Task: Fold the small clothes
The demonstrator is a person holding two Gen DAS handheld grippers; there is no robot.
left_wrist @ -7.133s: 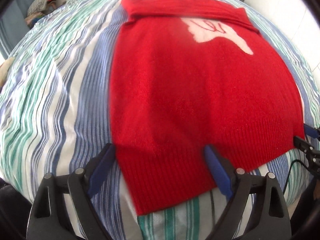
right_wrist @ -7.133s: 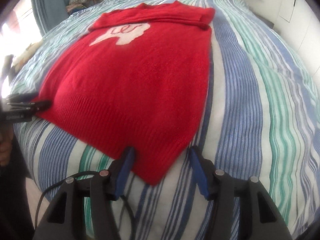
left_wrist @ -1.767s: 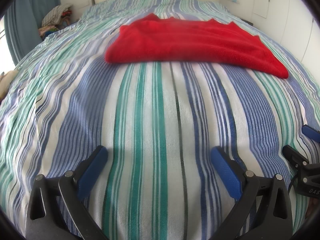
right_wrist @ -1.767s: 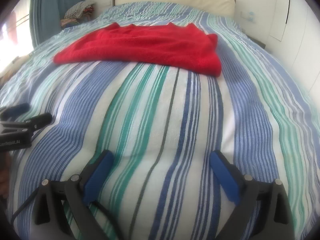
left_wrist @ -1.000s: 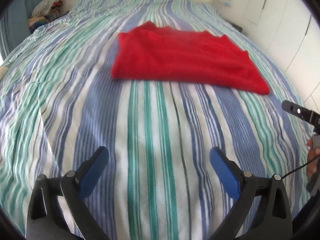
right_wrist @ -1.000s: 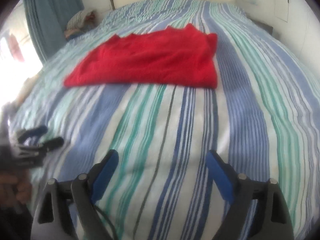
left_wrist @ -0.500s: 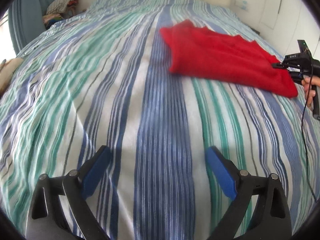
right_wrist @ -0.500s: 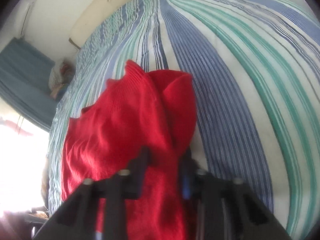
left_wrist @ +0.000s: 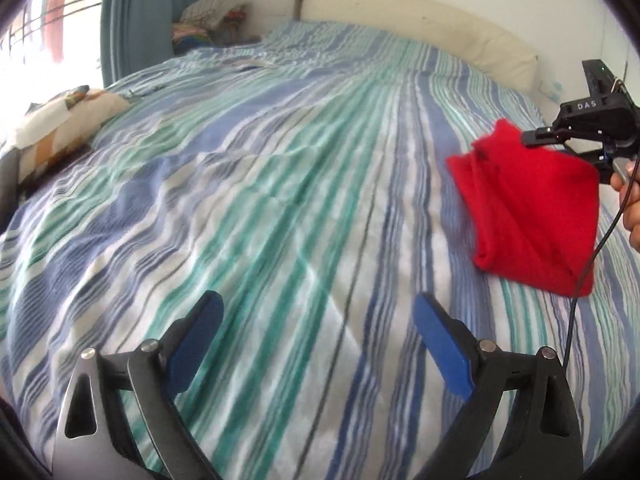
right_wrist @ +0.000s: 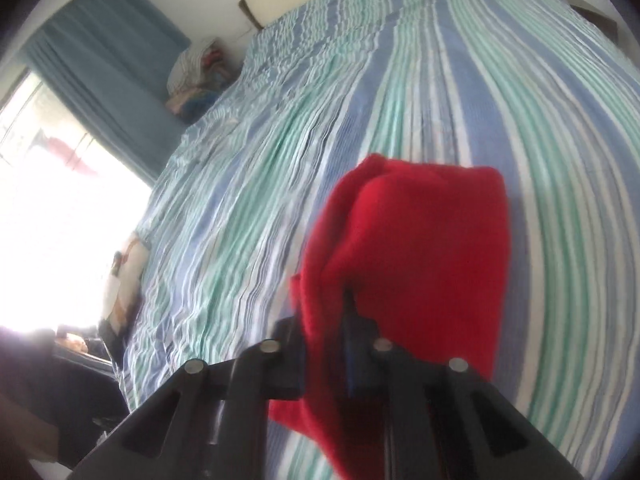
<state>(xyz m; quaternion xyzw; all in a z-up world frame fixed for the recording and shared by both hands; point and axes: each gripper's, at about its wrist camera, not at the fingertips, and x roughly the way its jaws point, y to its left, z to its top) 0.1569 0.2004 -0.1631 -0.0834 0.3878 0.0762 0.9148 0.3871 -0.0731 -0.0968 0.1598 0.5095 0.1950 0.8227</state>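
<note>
The folded red sweater hangs at the right of the left wrist view, its lower edge resting on the striped bedspread. My right gripper is shut on the sweater's upper corner. In the right wrist view the sweater drapes from the closed jaws of the right gripper and covers the fingertips. My left gripper is open and empty, low over bare bedspread, well left of the sweater.
A cream headboard cushion runs along the far end of the bed. A patterned pillow lies at the left edge. A pile of clothes sits by the blue curtain. A cable hangs from the right gripper.
My right gripper has closed on the sweater's right end and lifted it toward the left, folding it over. My left gripper has swung left, away from the sweater, still open.
</note>
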